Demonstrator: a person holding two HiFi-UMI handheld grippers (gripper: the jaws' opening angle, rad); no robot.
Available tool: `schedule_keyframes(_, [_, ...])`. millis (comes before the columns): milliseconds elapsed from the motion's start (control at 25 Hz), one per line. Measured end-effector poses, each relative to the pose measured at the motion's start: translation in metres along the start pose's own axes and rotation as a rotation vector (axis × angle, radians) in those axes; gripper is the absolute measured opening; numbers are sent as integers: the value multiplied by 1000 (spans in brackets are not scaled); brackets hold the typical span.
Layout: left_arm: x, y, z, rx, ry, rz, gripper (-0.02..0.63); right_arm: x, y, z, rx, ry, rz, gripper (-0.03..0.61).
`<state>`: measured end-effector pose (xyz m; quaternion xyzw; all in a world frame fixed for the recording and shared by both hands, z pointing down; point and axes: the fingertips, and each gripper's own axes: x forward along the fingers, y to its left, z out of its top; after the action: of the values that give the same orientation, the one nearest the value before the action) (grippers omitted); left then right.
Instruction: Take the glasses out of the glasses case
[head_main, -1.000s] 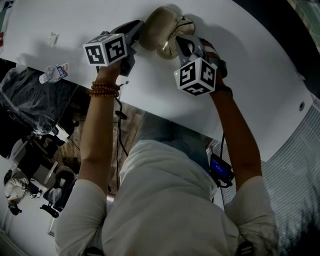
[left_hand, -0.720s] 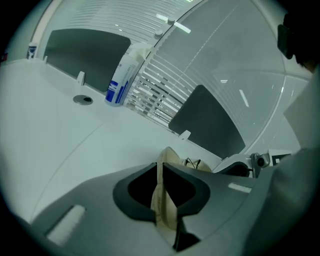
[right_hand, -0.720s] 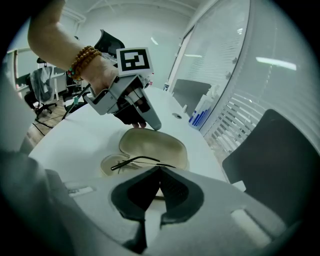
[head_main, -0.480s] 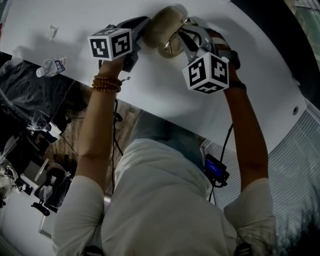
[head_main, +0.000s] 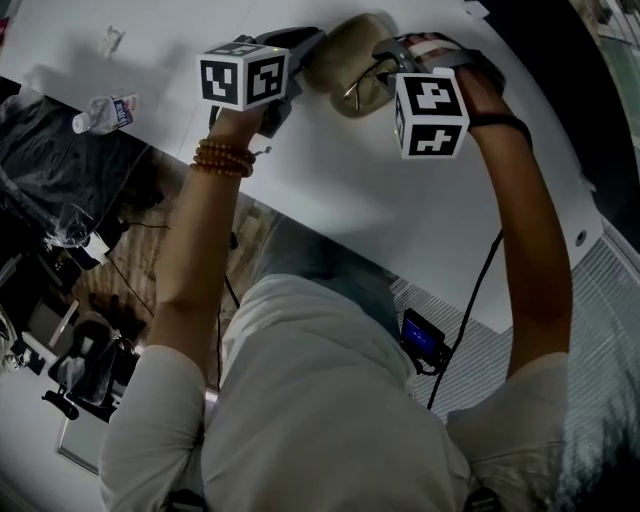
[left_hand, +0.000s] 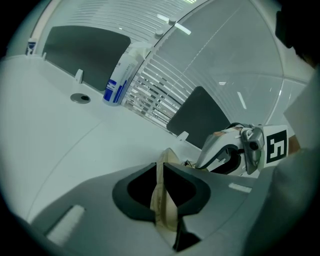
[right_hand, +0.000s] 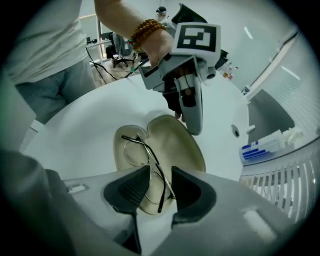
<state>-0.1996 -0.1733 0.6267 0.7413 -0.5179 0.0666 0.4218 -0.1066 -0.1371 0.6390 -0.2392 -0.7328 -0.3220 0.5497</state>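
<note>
The beige glasses case (head_main: 350, 62) lies open on the white table (head_main: 300, 170). My left gripper (head_main: 308, 52) is shut on the edge of one case half (left_hand: 165, 200), seen as a thin beige flap between its pads. Thin wire-framed glasses (right_hand: 145, 155) lie folded in the case's left shell (right_hand: 175, 145). My right gripper (right_hand: 161, 187) points steeply down over them. Its jaws have just been opening and now stand open, with one temple arm of the glasses showing in the gap, untouched by the pads. The left gripper (right_hand: 192, 125) holds the far side of the case.
A spray bottle (left_hand: 120, 75) and a round table port (left_hand: 80, 98) are at the far side of the table, by the window blinds. A small water bottle (head_main: 105, 112) lies near the table's edge at left. Chairs and cables are on the floor below.
The right gripper has rolled and moved up over the open case, its marker cube now showing another face. The left gripper keeps its hold on the case.
</note>
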Motion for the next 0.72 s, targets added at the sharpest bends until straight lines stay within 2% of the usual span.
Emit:
schedule_keyframes(160, [-1,-2,0,-17,7,-9,49,14,4,1,-73,27,48,132])
schedule_keyframes(320, [2,-3,-6,-34,21,-34,51,25,6,4,-91,35,79,123])
schedule_keyframes(400, [3,-3,-6,-35,21,-38,52,27,5,4,-97,36,89,58])
schedule_keyframes(480, [2,-2,-6,-36,22,-39,54,27,6,5,-98,29,101,22])
schedule_keyframes(720, [3,0,-7,-39,24,-37,52,23,8,5,-73,6,98,8])
